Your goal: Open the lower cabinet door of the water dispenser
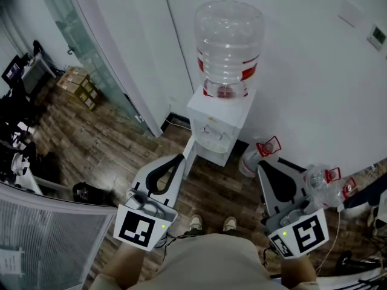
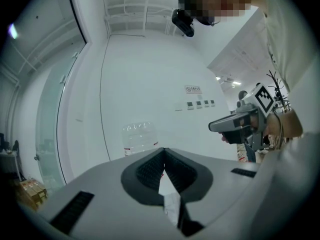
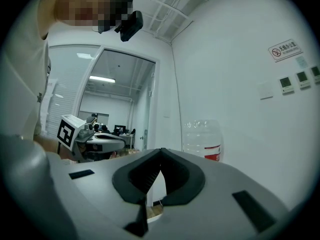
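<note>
The white water dispenser point(image 1: 219, 121) stands against the wall with a clear bottle point(image 1: 228, 46) on top. From above only a sliver of its lower front point(image 1: 207, 153) shows, and the cabinet door cannot be made out. My left gripper point(image 1: 180, 157) is held level just left of the dispenser's base, jaws together and empty. My right gripper point(image 1: 261, 165) hangs to the right of the base, also shut on nothing. In the left gripper view the jaws point(image 2: 164, 152) meet below the bottle point(image 2: 139, 138). The right gripper view shows its tips point(image 3: 160, 152) closed beside the bottle point(image 3: 202, 139).
Empty water bottles point(image 1: 254, 157) point(image 1: 322, 183) lie on the wood floor right of the dispenser. A glass partition point(image 1: 91, 47) and cardboard boxes point(image 1: 78, 83) are at the left, with dark desk equipment point(image 1: 18, 95) beyond. The person's shoes point(image 1: 211, 223) are in front of the dispenser.
</note>
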Demonstrator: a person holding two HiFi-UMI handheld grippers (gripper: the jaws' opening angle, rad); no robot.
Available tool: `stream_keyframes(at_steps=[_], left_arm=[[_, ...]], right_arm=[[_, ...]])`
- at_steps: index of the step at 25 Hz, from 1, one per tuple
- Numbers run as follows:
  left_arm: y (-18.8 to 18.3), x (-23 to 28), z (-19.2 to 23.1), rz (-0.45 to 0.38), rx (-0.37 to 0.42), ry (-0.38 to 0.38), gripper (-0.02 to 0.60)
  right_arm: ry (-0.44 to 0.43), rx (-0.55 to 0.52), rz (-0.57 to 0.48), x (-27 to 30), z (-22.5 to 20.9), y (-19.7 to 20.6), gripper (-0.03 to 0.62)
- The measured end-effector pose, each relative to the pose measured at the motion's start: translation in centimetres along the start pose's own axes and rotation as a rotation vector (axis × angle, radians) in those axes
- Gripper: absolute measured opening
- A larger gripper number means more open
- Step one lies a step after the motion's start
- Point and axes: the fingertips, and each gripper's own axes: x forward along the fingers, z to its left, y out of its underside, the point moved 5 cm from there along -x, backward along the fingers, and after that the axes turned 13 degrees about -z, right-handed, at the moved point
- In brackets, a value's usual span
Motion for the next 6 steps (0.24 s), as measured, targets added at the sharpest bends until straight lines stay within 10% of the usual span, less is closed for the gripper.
stream_keyframes(at_steps=[6], left_arm=[[-0.03,0.09,0.1,-0.007,0.001,0.005,0.006]], right_arm=[[-0.004,-0.022,0.01,0.18,0.23,0.1,0.006]])
